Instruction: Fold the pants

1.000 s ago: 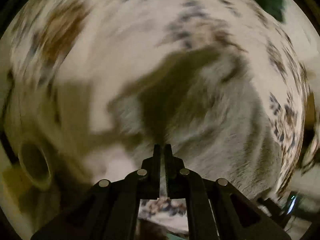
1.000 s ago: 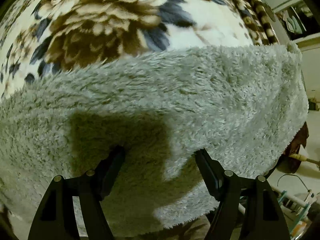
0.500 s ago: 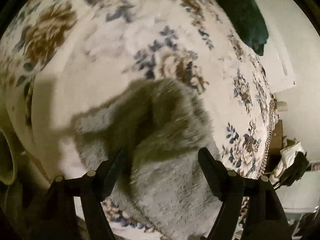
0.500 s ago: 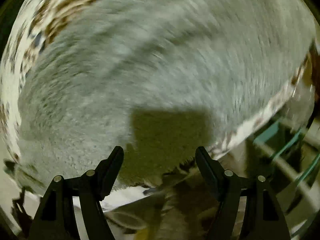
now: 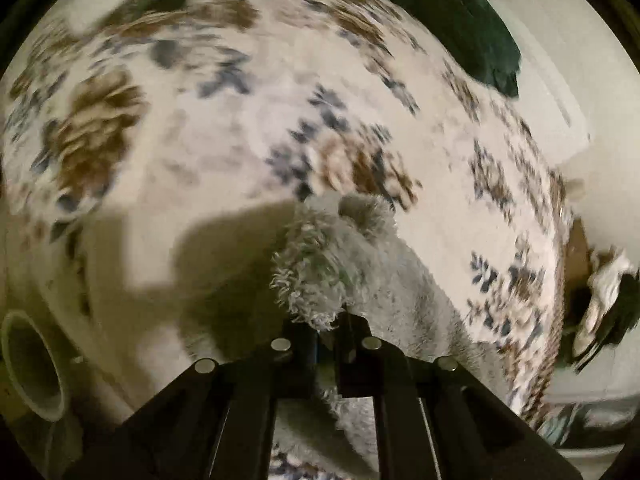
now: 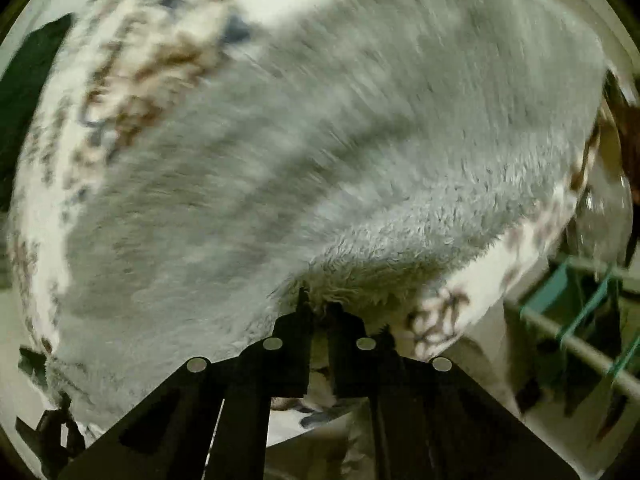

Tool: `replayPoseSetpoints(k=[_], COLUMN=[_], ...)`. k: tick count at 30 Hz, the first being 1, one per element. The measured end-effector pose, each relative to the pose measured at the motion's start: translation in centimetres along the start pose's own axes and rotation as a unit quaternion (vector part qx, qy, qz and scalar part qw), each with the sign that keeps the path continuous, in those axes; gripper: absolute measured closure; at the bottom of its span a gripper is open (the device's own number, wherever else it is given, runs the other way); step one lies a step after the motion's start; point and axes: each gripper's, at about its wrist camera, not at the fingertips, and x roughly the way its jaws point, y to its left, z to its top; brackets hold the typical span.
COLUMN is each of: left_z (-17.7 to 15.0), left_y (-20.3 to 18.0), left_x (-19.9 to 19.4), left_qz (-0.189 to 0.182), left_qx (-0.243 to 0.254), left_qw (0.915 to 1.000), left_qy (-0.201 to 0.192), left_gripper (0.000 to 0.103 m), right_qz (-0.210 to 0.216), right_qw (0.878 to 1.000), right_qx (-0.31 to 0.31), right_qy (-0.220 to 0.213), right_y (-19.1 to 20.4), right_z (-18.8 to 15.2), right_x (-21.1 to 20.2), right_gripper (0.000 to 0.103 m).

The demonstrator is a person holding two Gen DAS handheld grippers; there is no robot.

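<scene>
I read this as mid-fold: left hand-held gripper [image 5: 326, 326] and right hand-held gripper [image 6: 318, 312] each clamp an edge of the grey fleece pants [image 6: 320, 140], centre-frame on the floral blanket [image 5: 200, 140], folding unfinished.

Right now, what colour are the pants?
Light grey, fluffy pants; the right wrist view shows them best.

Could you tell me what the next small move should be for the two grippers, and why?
Probably lift both together and carry the pinched edge across. The left gripper and right gripper are each shut on the fuzzy grey pants, which lie on the floral blanket.
</scene>
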Motion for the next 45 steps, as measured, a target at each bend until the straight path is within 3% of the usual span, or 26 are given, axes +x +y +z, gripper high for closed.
replayPoseSetpoints(k=[5,10,11,12,13,15,16,17,22,27,29,32,33,35,36,37,38,43,45], left_z=[-1.5,-4.0,-4.4,-4.6,-4.7,-4.9,-4.9,-4.7,-4.1,-3.7,-3.5,-3.7,-3.7,-4.0,-4.0,-4.0,-4.0,-4.5,-4.7], left_y=[4.3,7.4,7.7,7.8,7.7,7.1,6.6,5.4,-2.6,-9.7,-12.3,-15.8,-16.5,-17.6,-17.6,-17.3,-16.9,-15.3,-14.8], left_x=[0.2,4.4,5.0,5.1,5.0,3.1,2.3,0.8,-2.0,2.4,5.5,9.6,10.5,12.6,13.2,13.9,14.5,14.8,14.4], left_qz=[0.032,0.068,0.078,0.092,0.105,0.106,0.113,0.125,0.179,0.134,0.122,0.115,0.117,0.123,0.126,0.126,0.127,0.121,0.117], left_qx=[-0.036,-0.050,-0.052,-0.050,-0.047,-0.039,-0.031,-0.011,0.114,0.185,0.211,0.248,0.260,0.279,0.279,0.277,0.271,0.262,0.259], left_qw=[0.9986,0.9928,0.9905,0.9883,0.9861,0.9872,0.9874,0.9879,0.9762,0.9724,0.9678,0.9576,0.9537,0.9454,0.9440,0.9430,0.9427,0.9438,0.9451], left_qy=[0.022,0.085,0.101,0.111,0.120,0.112,0.107,0.091,0.044,0.048,0.063,0.092,0.095,0.114,0.123,0.134,0.146,0.161,0.162], left_gripper=[0.099,0.094,0.088,0.070,0.061,0.032,0.029,0.025,0.020,0.020,0.020,0.020,0.020,0.020,0.020,0.020,0.020,0.020,0.020], right_qz=[0.022,-0.011,-0.016,-0.018,-0.018,-0.002,-0.003,-0.002,0.048,0.116,0.115,0.075,0.064,0.052,0.053,0.051,0.046,0.083,0.094], right_qw=[0.998,0.998,0.998,0.997,0.996,0.994,0.994,0.994,0.979,0.954,0.947,0.931,0.926,0.904,0.900,0.900,0.904,0.902,0.908], right_qx=[-0.052,-0.060,-0.052,-0.044,-0.032,-0.018,-0.030,-0.048,-0.160,-0.244,-0.251,-0.241,-0.235,-0.215,-0.200,-0.197,-0.201,-0.192,-0.194], right_qy=[-0.036,0.009,0.035,0.058,0.085,0.107,0.105,0.103,0.113,0.130,0.165,0.262,0.288,0.366,0.384,0.386,0.375,0.377,0.359], right_y=[1.5,0.1,-0.6,-1.8,-2.6,-3.5,-3.3,-2.7,5.7,18.9,23.9,28.6,29.2,29.2,28.3,27.5,26.6,21.8,21.0], right_z=[0.9,0.8,0.6,0.5,0.2,-0.2,-0.3,-0.3,1.9,7.4,9.2,10.9,11.1,10.4,9.9,9.5,9.2,7.0,6.4], right_x=[-4.6,0.7,2.4,3.6,4.6,4.6,3.9,2.6,-1.3,0.4,3.2,9.6,11.2,14.5,15.2,15.1,14.7,12.9,11.8], right_gripper=[0.096,0.096,0.094,0.092,0.088,0.065,0.045,0.042,0.042,0.041,0.041,0.041,0.041,0.042,0.044,0.058,0.081,0.087,0.087])
